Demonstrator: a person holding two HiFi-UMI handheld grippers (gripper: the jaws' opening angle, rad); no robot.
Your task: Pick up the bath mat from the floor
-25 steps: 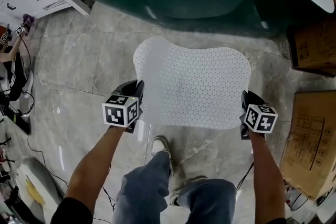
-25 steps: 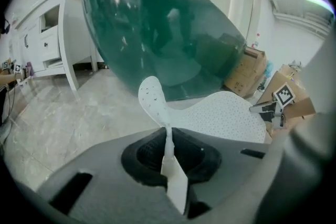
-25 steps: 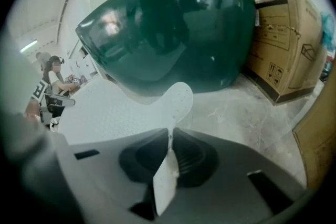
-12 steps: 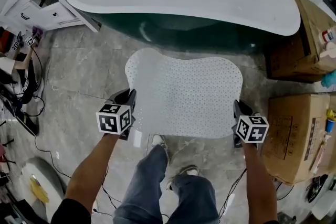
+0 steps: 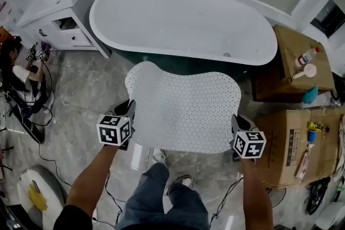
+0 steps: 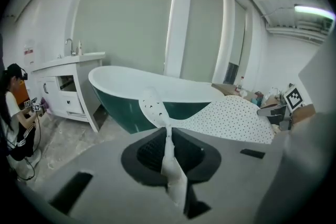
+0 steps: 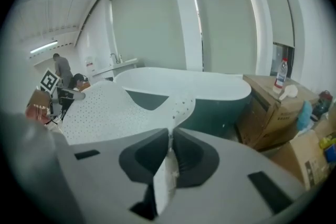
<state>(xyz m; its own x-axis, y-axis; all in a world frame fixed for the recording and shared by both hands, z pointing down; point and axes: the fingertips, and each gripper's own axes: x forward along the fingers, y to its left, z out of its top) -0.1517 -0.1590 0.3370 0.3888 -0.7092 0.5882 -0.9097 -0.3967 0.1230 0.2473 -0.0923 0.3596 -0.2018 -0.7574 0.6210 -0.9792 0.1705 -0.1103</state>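
I hold the bath mat (image 5: 183, 110) up off the floor (image 5: 81, 89), spread flat between both grippers. Left gripper (image 5: 129, 110) is pinched tight on its left edge, right gripper (image 5: 236, 124) tight on its right edge. The mat's far edge is near the bathtub (image 5: 183, 19).
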